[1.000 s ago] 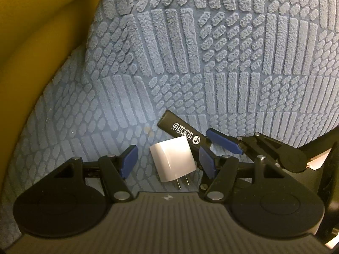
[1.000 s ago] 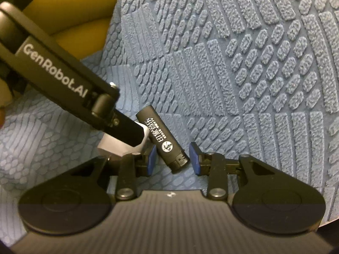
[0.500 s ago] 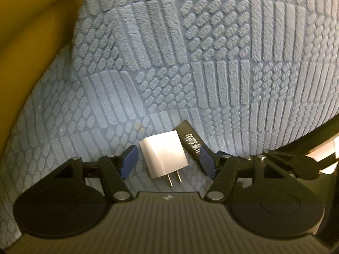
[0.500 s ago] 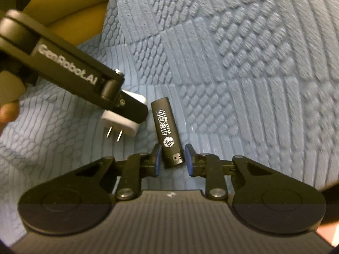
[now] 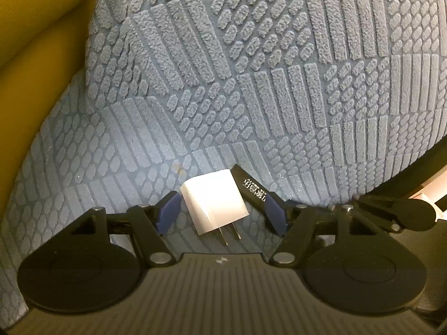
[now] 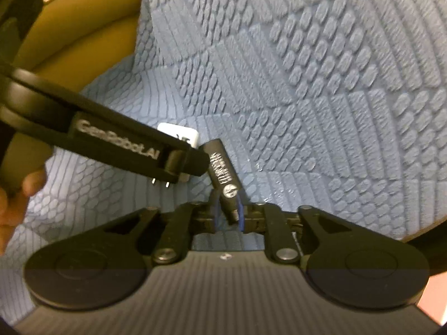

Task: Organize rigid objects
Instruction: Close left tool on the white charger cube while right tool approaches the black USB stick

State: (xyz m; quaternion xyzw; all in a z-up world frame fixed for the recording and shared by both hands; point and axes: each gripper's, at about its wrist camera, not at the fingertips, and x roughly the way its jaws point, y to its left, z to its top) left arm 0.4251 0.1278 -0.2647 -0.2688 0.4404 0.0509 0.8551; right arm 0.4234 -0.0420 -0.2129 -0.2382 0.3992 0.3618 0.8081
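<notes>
Blue textured cushion (image 5: pixel 251 69) carries a white plug (image 5: pixel 213 202), straddled untouched by the left tool (image 5: pixel 222 215) whose jaws are opening, while the black stick (image 6: pixel 223 176), pinched by the right tool (image 6: pixel 227 216) despite slightly opening jaws, is held tilted, likely for sorting.

Open blue textured cushion (image 5: pixel 251 69) ahead and to the right, hemmed on the left by a yellow padded edge (image 5: pixel 33 55), crowded near the white plug (image 5: pixel 213 205) and black stick (image 6: pixel 223 171).
</notes>
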